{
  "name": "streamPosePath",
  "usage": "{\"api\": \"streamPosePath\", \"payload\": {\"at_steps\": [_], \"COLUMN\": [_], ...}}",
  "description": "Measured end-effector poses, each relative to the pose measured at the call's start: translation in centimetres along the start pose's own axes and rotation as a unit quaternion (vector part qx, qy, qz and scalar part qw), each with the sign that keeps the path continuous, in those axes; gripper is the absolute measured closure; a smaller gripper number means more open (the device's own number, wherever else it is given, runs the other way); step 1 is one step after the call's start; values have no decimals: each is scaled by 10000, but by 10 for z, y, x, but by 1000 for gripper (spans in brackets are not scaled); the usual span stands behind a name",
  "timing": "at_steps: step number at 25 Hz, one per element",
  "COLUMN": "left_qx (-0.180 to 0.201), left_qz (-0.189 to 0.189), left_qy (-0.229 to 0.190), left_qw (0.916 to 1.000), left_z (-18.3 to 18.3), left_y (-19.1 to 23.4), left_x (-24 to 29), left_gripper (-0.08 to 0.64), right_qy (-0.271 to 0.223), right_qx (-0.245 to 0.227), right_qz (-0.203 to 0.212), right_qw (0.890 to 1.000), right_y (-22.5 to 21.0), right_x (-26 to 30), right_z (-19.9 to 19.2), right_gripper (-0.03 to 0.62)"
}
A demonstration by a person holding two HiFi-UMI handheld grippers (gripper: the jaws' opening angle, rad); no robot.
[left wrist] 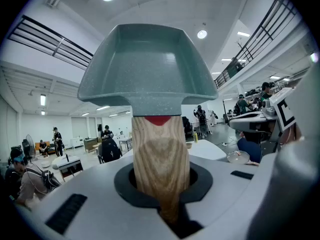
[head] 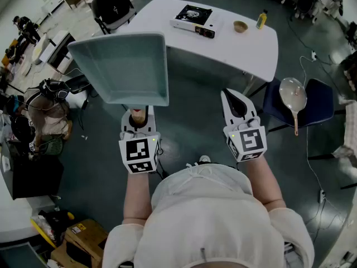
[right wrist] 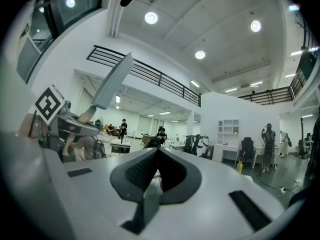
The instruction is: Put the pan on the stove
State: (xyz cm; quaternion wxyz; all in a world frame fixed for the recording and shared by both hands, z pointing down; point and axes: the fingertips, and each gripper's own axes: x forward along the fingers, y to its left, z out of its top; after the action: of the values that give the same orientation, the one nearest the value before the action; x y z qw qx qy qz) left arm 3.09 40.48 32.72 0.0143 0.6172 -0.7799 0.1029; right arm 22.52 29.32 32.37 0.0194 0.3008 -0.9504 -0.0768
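The left hand-held gripper was clamped on the wooden handle of a square grey-green pan. Its jaws were drawn in tight against both sides of the handle. The pan was held in the air ahead of and above that gripper, tipped so that its inside faced the person. Level with it to the right, and well apart from it, the right hand-held gripper had its jaws closed tip to tip with nothing between them. Further to the right of that gripper stood a blue chair carrying a round, long-handled utensil. Well beyond both grippers lay the white counter. A portable gas stove sat on it, ahead and between the two grippers. A small bowl and a yellow bottle stood to the stove's right.
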Motion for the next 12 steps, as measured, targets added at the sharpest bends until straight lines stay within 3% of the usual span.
{"api": "streamPosePath", "payload": {"at_steps": [12], "left_qx": [-46], "left_qz": [-127], "left_qy": [-19], "left_qw": [9999], "left_z": [-12], "left_y": [11], "left_x": [-11], "left_gripper": [506], "right_qy": [98], "right_qx": [22], "right_qz": [-33], "right_qw": [9999], "right_y": [22], "right_x": [2], "right_z": [-6], "right_gripper": [591]}}
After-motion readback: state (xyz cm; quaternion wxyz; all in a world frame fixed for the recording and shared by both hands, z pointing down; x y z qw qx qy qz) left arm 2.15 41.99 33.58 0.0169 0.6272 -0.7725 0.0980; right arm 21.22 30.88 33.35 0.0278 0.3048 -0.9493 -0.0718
